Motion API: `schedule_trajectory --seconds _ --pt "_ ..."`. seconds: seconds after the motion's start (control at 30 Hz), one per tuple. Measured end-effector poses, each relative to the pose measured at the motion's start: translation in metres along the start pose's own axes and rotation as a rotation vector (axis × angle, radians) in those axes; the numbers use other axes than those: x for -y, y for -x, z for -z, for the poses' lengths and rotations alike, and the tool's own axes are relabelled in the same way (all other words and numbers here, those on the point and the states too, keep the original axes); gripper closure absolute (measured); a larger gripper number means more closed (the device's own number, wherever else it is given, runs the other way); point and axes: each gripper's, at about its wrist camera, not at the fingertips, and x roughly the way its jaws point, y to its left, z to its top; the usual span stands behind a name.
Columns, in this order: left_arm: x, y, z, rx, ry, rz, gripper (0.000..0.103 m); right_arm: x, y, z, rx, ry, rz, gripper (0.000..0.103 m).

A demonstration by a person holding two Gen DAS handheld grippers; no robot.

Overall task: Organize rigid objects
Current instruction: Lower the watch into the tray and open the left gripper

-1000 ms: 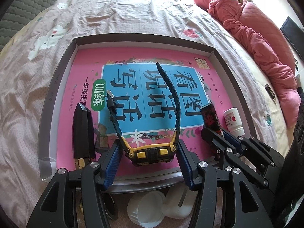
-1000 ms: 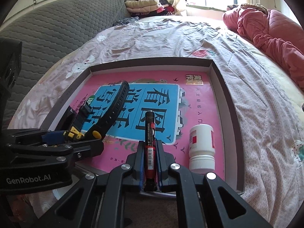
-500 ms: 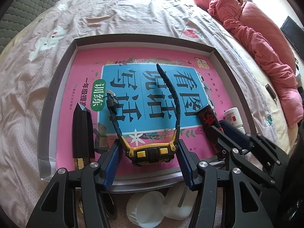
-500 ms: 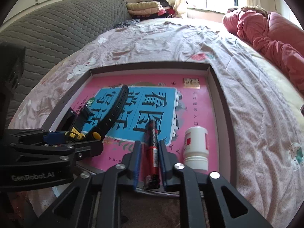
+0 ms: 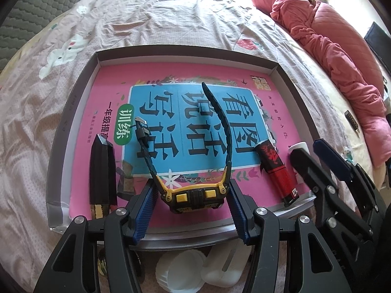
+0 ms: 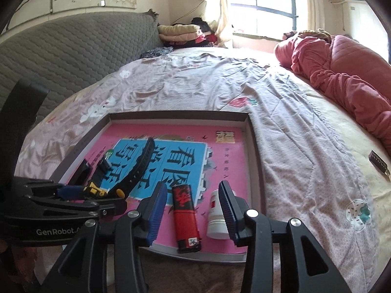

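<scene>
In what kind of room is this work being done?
Most likely a bedroom at home: the tray lies on a bed with a floral sheet, beside a padded grey headboard and a pink quilt below a window.

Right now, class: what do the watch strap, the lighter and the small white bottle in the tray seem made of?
Watch strap: likely matte black rubber; ribbed and holds a curve.
Lighter: glossy red and black plastic, probably; smooth printed body.
Small white bottle: white plastic, apparently; opaque, slight sheen.

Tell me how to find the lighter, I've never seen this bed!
On the bed lies a shallow grey tray with a pink book inside. Near the book's front right corner, the lighter lies flat between the watch and a small white bottle. It is the only red and black thing there.
</scene>
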Motion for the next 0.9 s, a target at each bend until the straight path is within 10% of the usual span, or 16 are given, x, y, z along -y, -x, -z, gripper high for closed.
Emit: schedule_trajectory --seconds 0.9 --pt "0.005 -0.002 -0.002 -0.008 0.017 0.008 0.044 0.021 0.004 -0.001 0.028 -0.079 0.053 0.051"
